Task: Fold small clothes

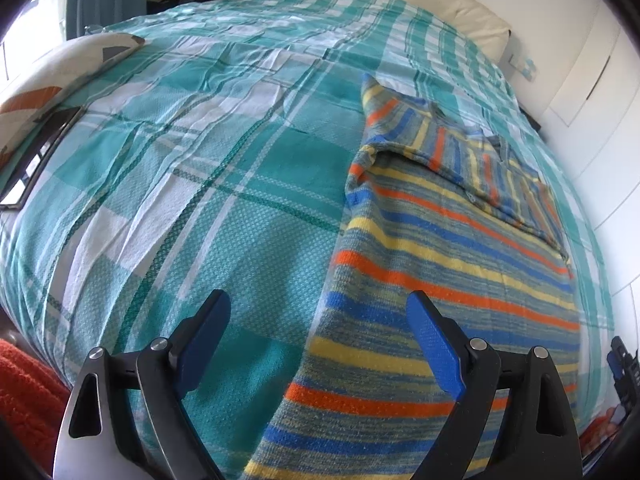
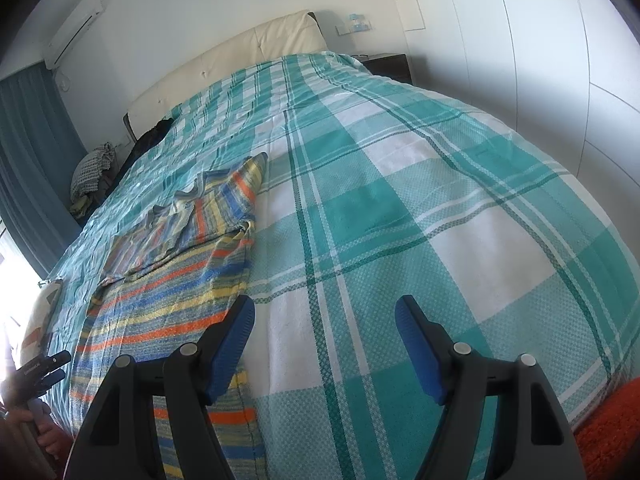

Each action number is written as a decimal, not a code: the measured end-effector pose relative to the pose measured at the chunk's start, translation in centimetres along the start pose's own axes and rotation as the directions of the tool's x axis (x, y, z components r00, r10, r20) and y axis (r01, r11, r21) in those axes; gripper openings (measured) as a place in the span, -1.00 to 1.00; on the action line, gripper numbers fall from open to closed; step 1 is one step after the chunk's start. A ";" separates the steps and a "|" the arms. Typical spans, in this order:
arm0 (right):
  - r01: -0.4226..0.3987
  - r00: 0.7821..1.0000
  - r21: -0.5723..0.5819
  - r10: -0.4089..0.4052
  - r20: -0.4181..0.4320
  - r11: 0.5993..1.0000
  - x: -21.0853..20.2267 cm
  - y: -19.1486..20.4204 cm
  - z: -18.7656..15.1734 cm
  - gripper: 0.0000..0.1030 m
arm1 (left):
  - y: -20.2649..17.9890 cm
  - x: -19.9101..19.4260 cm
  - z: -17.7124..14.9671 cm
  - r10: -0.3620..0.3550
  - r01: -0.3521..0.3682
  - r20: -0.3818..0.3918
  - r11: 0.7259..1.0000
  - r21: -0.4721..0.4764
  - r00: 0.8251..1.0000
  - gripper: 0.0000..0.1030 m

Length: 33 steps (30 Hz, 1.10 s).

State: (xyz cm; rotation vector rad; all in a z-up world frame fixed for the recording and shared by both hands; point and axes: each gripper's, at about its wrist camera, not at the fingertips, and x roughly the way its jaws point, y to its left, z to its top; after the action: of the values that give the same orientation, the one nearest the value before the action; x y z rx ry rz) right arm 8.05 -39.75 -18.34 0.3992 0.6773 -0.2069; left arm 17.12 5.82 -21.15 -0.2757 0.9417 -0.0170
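A small striped knit garment (image 1: 440,248), in blue, yellow, orange and grey, lies flat on the teal plaid bedspread (image 1: 180,168). Its sleeves are folded in across the upper part. My left gripper (image 1: 320,308) is open and empty, hovering over the garment's left bottom edge. In the right wrist view the garment (image 2: 176,264) lies at the left. My right gripper (image 2: 324,312) is open and empty, above the bedspread (image 2: 440,200) just right of the garment's right edge. The left gripper also shows in the right wrist view (image 2: 44,368) at the far left.
A cream headboard (image 2: 240,52) stands at the far end of the bed. A patterned pillow (image 1: 52,76) lies at the left edge. An orange rug (image 1: 24,396) lies on the floor. White wardrobe doors (image 2: 540,40) run along the right.
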 end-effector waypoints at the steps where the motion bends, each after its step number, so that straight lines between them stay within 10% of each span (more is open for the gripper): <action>1: 0.000 1.000 -0.001 0.000 0.001 1.000 0.0 0.0 0.0 0.41 | 0.0 0.0 0.0 0.000 0.000 0.000 1.000 -0.002 1.000 0.76; 25: -0.008 1.000 0.020 0.008 0.010 1.000 -0.1 -0.4 0.1 0.41 | -0.4 0.1 0.1 -0.005 0.005 -0.008 1.000 0.019 1.000 0.76; 33: -0.015 1.000 0.044 0.015 0.005 0.999 0.3 -1.1 0.2 0.41 | -1.6 -0.1 8.5 -0.123 0.126 0.041 0.990 -0.065 0.991 0.79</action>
State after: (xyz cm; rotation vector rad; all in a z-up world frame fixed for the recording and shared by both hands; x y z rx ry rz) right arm 8.05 -40.78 -18.74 0.4460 0.6660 -0.2090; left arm 23.99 6.20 -15.92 -0.3956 0.8879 -0.0949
